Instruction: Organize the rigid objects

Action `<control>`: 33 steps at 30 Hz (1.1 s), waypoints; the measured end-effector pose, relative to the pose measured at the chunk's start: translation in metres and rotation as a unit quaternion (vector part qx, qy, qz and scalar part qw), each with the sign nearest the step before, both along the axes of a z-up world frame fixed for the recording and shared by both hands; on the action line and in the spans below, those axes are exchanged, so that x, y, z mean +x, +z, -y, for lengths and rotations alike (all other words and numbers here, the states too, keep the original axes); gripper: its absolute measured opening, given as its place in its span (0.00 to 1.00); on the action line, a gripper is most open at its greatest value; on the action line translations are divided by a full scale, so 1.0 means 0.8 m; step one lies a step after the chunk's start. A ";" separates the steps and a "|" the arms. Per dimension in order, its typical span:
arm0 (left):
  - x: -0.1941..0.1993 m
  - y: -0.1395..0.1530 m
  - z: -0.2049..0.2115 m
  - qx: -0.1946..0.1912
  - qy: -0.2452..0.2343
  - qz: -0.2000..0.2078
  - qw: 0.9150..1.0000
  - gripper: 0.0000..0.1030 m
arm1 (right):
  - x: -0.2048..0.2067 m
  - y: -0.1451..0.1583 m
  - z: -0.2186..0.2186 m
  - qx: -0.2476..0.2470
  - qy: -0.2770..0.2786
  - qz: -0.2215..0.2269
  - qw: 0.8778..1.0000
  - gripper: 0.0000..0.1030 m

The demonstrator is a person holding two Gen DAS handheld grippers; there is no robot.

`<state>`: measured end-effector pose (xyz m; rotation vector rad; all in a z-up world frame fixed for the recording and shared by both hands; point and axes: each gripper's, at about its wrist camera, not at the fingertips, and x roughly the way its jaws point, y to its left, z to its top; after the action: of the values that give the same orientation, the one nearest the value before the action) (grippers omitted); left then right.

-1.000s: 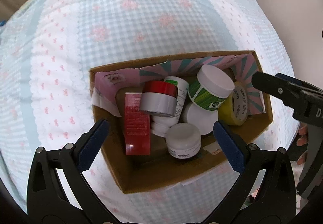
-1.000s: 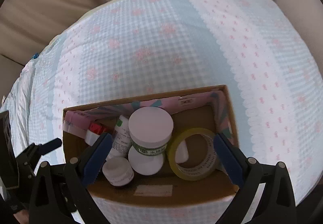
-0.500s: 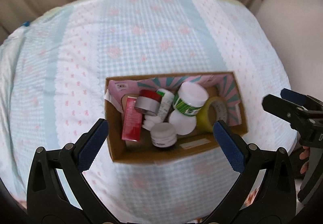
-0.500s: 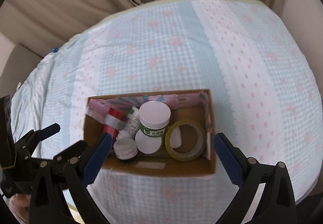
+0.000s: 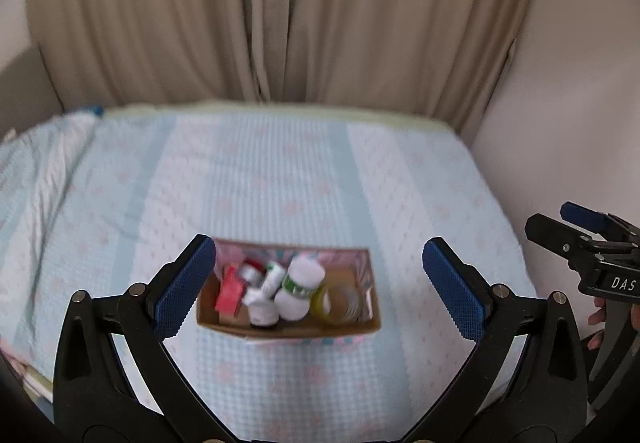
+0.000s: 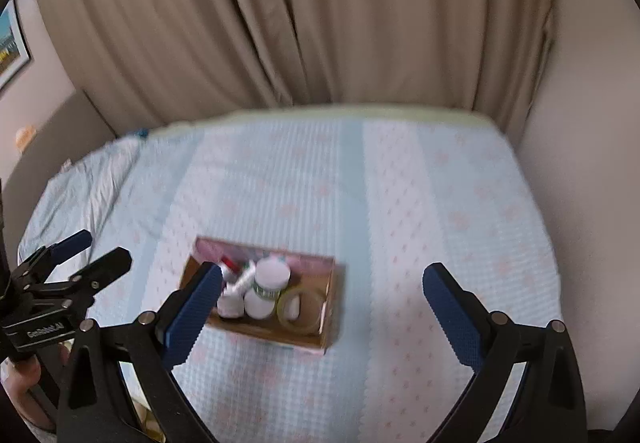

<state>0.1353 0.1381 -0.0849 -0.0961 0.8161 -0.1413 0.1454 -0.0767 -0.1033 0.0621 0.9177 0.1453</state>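
Left wrist view. The left gripper is hanging above the bed with its jaws spread wide and nothing between them. Framed by the jaws, a cardboard box is sitting on the checked bedspread, holding a red carton, a white jar with a green label, a small white jar and a roll of yellow tape. The right gripper is showing at the right edge, its two fingers apart and empty. A beige curtain is closing off the background.

Right wrist view. The right gripper is likewise standing wide apart, holding nothing, well above the box. The left gripper is appearing at the left, a hand wrapping its handle.

Judgement. All the visible items are lying inside the box and none on the bedspread, so the sorting is probably finishing. Any next move is calling only for keeping both tools clear of the box.
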 end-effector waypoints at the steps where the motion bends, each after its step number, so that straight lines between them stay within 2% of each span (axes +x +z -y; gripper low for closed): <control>1: -0.011 0.017 0.005 0.004 0.000 0.016 1.000 1.00 | -0.010 0.015 0.004 -0.003 -0.003 0.017 1.000 0.97; 7: -0.058 0.070 0.012 0.010 0.011 0.074 0.997 1.00 | -0.063 0.071 0.017 -0.022 -0.023 0.096 0.995 0.97; 13: -0.095 0.087 0.012 0.025 0.027 0.124 0.992 1.00 | -0.101 0.091 0.012 -0.053 -0.030 0.150 0.987 0.97; 18: -0.099 0.084 0.013 0.025 0.025 0.124 0.992 1.00 | -0.111 0.094 0.017 -0.051 -0.039 0.160 0.985 0.97; 33: -0.100 0.084 0.018 0.035 0.022 0.131 0.991 1.00 | -0.116 0.096 0.022 -0.045 -0.052 0.156 0.985 0.97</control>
<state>0.0556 0.1237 -0.0174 -0.0273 0.5556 -0.0818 0.0525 -0.0946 -0.0266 0.0038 0.6058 0.0142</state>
